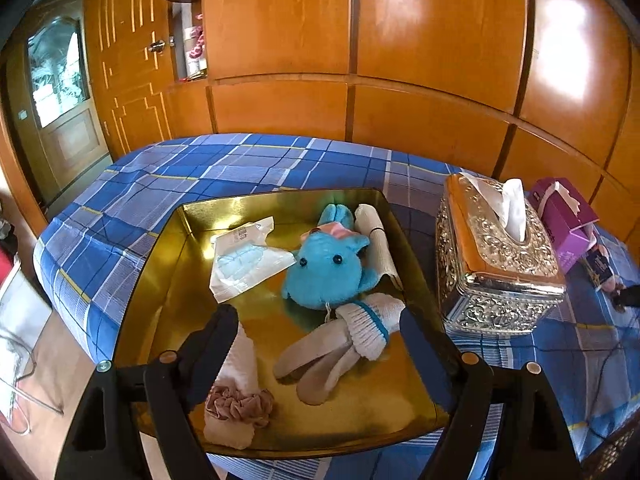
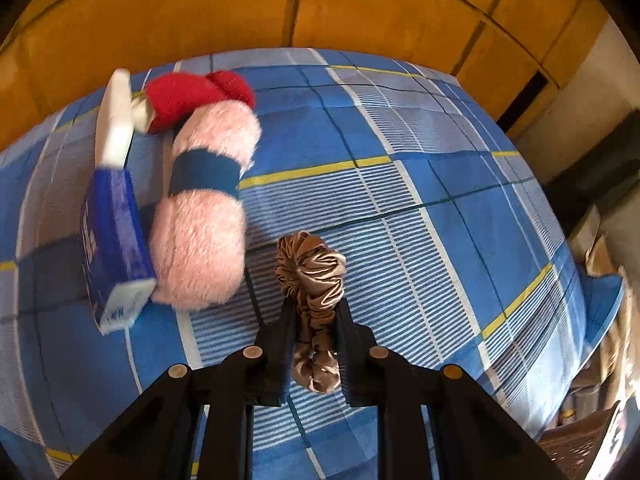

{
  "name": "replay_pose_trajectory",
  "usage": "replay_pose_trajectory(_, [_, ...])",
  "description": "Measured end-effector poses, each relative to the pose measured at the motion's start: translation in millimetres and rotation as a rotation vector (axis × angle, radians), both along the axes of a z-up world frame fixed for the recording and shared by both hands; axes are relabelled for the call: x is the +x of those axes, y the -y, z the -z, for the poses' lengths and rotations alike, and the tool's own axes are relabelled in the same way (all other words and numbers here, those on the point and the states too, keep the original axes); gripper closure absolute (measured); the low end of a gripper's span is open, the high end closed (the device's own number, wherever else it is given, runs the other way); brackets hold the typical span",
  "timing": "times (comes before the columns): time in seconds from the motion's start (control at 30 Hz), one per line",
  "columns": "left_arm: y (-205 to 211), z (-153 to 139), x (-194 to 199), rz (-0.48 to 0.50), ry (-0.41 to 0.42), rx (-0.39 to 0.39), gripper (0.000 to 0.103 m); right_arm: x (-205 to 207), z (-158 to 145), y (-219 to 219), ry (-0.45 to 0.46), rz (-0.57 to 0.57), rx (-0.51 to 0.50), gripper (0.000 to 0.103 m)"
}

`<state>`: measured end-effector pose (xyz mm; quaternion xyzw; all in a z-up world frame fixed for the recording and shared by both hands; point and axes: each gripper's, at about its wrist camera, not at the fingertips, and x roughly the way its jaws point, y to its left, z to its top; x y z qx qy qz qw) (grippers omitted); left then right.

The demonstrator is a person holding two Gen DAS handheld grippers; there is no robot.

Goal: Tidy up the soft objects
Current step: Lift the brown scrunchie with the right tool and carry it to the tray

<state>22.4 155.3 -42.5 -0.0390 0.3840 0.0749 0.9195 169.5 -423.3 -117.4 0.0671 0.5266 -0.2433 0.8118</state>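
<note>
Presently, the left gripper [image 1: 318, 322] hangs over a gold tray [image 1: 188, 216] on the blue plaid bed [image 1: 168, 172], its jaws spread wide with nothing between them. Left to right, the tray holds a pink scrunchie [image 1: 240, 404] resting on a white rolled cloth [image 1: 240, 364], a packaged mask [image 1: 244, 258], a blue plush toy [image 1: 328, 268] and white socks [image 1: 360, 330]. Just right of the tray stand an ornate tissue box [image 1: 496, 264] and a purple box [image 1: 564, 216].

In the right wrist view, a blue-and-white box [image 2: 114, 232] and a pink plush toy [image 2: 204, 216] lie together on the bed. The right gripper [image 2: 314, 312] has its jaws closed on a brown satin scrunchie [image 2: 314, 276], above the bedcover.
</note>
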Motion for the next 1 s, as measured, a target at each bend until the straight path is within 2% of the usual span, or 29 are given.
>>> replay_pose_trajectory(0.13, [1,0,0,0.015,-0.004,0.002,0.019,3,-17,5,0.036,0.01,0.018,0.086])
replay_pose_trajectory(0.2, [1,1,-1,0.019,-0.009,0.006,0.019,10,-35,2,0.066,-0.006,0.003,0.086])
replay_pose_trajectory(0.33, [1,2,-2,0.025,-0.012,0.001,0.019,31,-86,-18,0.141,-0.092,-0.05,0.086])
replay_pose_trajectory(0.43, [2,2,-4,0.03,-0.006,0.003,0.019,49,-128,-52,0.204,-0.191,-0.09,0.086])
replay_pose_trajectory(0.6, [3,1,-6,0.041,-0.003,0.005,0.019,71,-185,-137,0.3,-0.421,-0.125,0.086])
replay_pose_trajectory(0.7, [3,2,-8,0.043,-0.004,0.008,0.019,74,-202,-195,0.338,-0.563,-0.113,0.086])
replay_pose_trajectory(0.83, [2,2,-10,0.044,-0.001,0.011,0.019,70,-212,-278,0.374,-0.79,-0.058,0.086])
replay_pose_trajectory(1.0, [-3,2,-14,0.036,0.002,0.017,0.02,34,-202,-379,0.363,-1.087,-0.003,0.086])
